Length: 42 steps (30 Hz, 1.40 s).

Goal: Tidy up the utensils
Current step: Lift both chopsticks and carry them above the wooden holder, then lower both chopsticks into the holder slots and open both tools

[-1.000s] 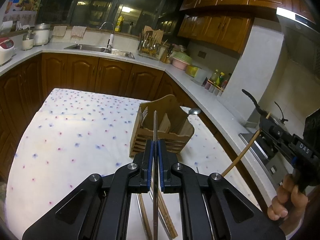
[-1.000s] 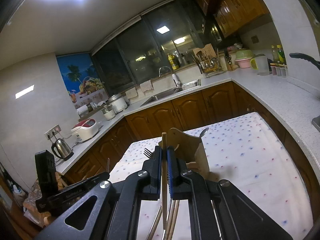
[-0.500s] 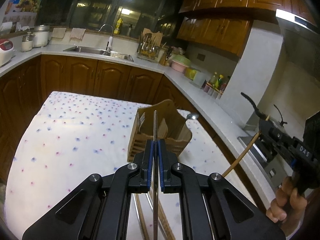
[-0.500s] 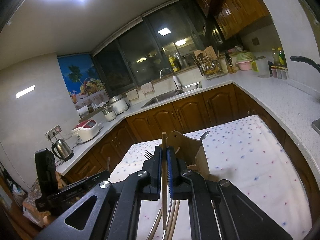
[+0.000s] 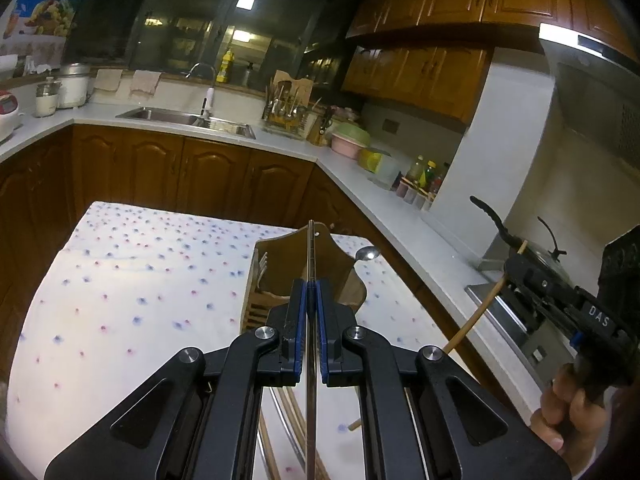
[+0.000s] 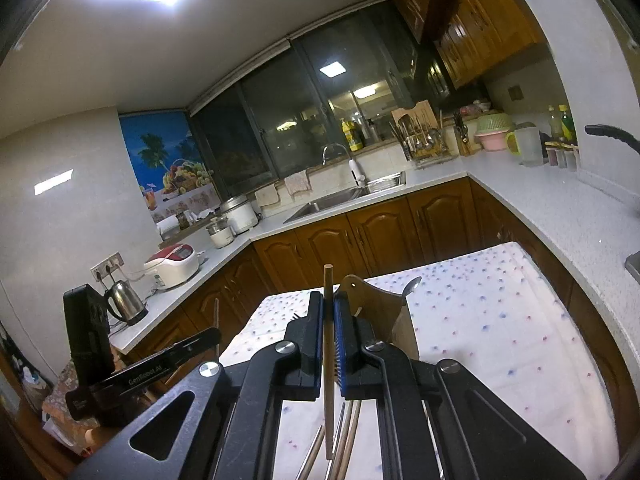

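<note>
My left gripper (image 5: 311,294) is shut on a thin metal chopstick (image 5: 310,256) that stands upright above the table. Beyond it stands a wooden utensil holder (image 5: 280,280) with a fork (image 5: 262,264) and a spoon (image 5: 367,254) in it. My right gripper (image 6: 329,312) is shut on a wooden chopstick (image 6: 329,280); it also shows at the right of the left wrist view (image 5: 516,276). The holder (image 6: 380,304) sits just beyond it. More chopsticks (image 6: 344,436) lie on the cloth below both grippers.
The table has a white cloth with blue and pink dots (image 5: 140,280). A worktop (image 5: 400,208) runs along the right, with a stove and pan (image 5: 532,256). A sink (image 5: 188,120) and a utensil rack (image 5: 286,108) are at the back.
The left gripper has risen and tilted up, so the holder sits lower in its view. The right gripper has lifted slightly. Both still grip their chopsticks.
</note>
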Tool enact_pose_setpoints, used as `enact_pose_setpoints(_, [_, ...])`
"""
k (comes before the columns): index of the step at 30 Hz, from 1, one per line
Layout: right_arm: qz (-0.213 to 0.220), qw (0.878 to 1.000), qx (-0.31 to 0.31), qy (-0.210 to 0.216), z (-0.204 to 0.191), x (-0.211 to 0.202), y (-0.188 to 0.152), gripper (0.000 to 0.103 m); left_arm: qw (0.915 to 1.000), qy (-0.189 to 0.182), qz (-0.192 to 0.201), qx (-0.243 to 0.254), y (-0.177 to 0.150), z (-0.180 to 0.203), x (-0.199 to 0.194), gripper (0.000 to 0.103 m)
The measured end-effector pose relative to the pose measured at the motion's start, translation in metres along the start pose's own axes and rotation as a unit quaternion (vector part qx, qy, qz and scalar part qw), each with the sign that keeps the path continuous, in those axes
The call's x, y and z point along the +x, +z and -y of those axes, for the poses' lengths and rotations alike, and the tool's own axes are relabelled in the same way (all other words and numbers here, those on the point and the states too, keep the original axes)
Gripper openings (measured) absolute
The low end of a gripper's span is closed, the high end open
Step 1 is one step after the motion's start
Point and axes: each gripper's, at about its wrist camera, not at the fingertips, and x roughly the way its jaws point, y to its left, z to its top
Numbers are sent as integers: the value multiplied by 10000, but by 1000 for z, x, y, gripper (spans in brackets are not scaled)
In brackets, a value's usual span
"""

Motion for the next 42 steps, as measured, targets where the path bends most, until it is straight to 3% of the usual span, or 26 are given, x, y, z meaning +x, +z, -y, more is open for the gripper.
enact_pose_setpoints(8, [9, 10000, 10, 1, 2, 0, 0, 5, 10000, 17, -74, 54, -1, 3, 1, 4])
enact_pose_setpoints(18, [54, 10000, 10, -15, 3, -1, 1, 5, 9998, 143, 126, 91, 6, 5, -1, 4])
enact_pose_setpoints(28, [604, 9979, -161, -157, 3, 20, 44, 5, 9941, 389, 1001, 180, 68, 15, 13, 4])
enact_pose_setpoints(34, [879, 9938, -406, -537, 8, 60, 71, 5, 9854, 893, 1431, 222, 90, 12, 56, 4])
enact_pose_setpoints(42, [599, 9940, -400, -829, 31, 113, 49, 5, 9871, 1118, 1132, -185, 63, -23, 113, 4])
